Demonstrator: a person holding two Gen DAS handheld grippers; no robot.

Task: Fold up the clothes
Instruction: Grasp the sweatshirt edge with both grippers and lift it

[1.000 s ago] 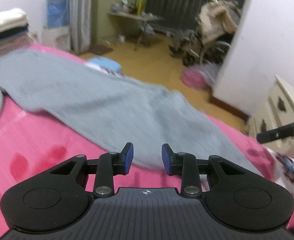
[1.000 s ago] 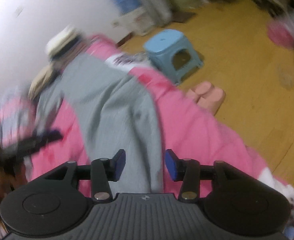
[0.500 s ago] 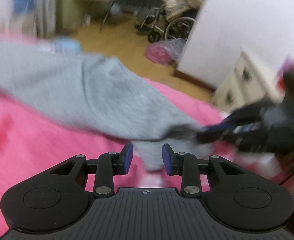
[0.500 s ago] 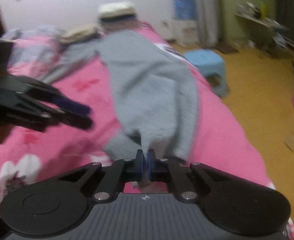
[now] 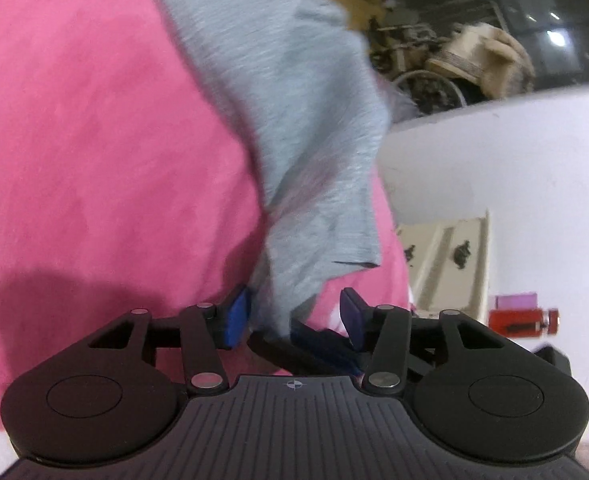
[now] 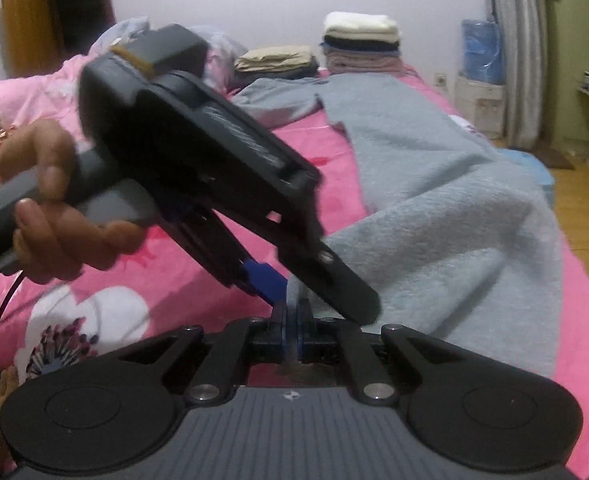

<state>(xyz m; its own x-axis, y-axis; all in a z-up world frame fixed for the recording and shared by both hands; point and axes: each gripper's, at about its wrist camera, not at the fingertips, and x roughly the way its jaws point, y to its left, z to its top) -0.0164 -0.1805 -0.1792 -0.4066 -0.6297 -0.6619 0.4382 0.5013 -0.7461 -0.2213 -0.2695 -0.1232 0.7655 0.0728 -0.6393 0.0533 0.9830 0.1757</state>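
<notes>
A grey garment (image 6: pixel 446 208) lies stretched along the pink bedspread (image 6: pixel 142 280); its near end is lifted and bunched. My right gripper (image 6: pixel 292 320) is shut on that end. In the left wrist view the grey garment (image 5: pixel 314 128) hangs down between the blue pads of my open left gripper (image 5: pixel 294 318), with the right gripper's fingers crossing just beneath. In the right wrist view the left gripper (image 6: pixel 314 276) comes in from the left, held by a hand (image 6: pixel 50 208), its fingers either side of the held cloth.
Stacks of folded clothes (image 6: pixel 358 44) sit at the far end of the bed. A cream dresser (image 5: pixel 450 264) and white wall stand to the right. A wooden floor (image 6: pixel 586 208) and blue stool lie beside the bed.
The right gripper has stayed shut on the garment's end and lifted it. The left gripper has swung in close, so the cloth now sits between its open fingers.
</notes>
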